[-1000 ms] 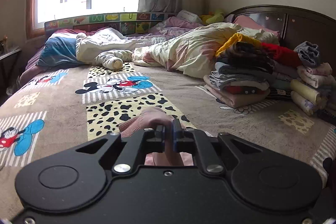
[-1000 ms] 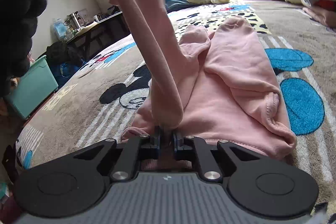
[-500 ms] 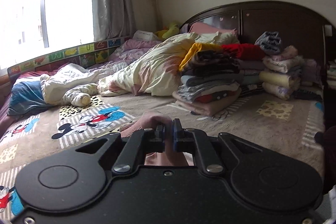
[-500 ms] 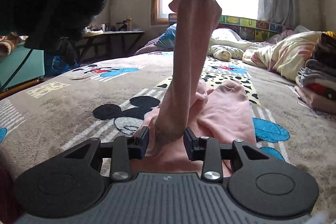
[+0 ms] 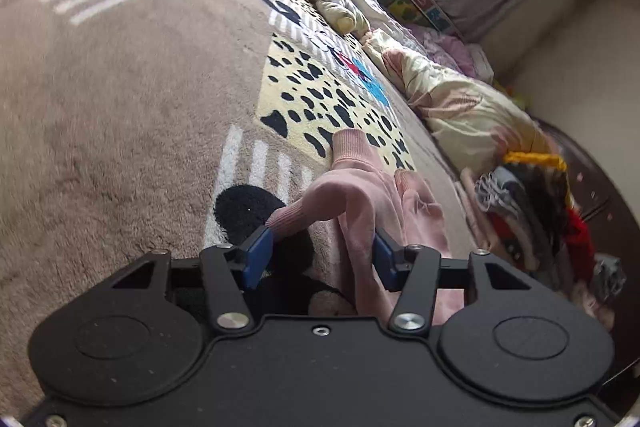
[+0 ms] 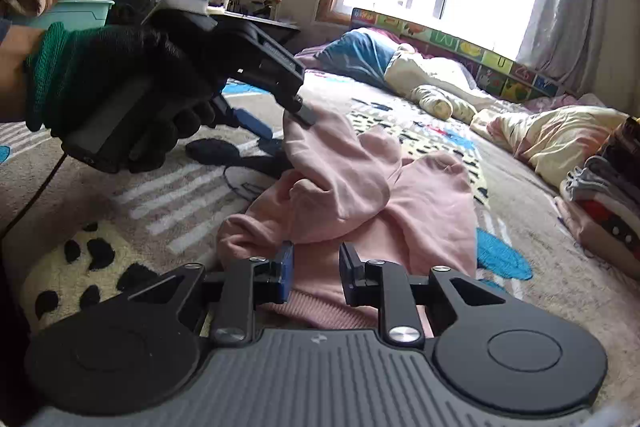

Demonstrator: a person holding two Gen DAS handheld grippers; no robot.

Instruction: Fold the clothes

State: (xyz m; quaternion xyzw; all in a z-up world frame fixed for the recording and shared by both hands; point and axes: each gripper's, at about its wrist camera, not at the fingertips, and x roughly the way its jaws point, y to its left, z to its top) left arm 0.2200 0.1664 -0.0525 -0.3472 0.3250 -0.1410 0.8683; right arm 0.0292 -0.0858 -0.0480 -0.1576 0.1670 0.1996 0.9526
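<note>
A pink sweatshirt (image 6: 400,203) lies crumpled on the brown Mickey Mouse blanket (image 5: 100,107). My left gripper (image 5: 320,259) is open; a pink sleeve (image 5: 340,195) drapes between its blue pads, its cuff resting against the left pad. In the right wrist view the left gripper (image 6: 276,115), held by a black-gloved hand (image 6: 120,95), hovers over the sweatshirt's left side. My right gripper (image 6: 314,275) is open just above the sweatshirt's near hem, holding nothing.
A stack of folded clothes (image 6: 604,195) stands at the right, also in the left wrist view (image 5: 532,211). A crumpled cream duvet (image 6: 560,139) and pillows lie toward the window. A teal bin (image 6: 68,13) and a cluttered desk (image 6: 256,19) stand beyond the bed's left side.
Both grippers have opened and let go of the pink sleeve. The left gripper came down from high above and tilted toward the bed; the sleeve now lies slumped on the sweatshirt.
</note>
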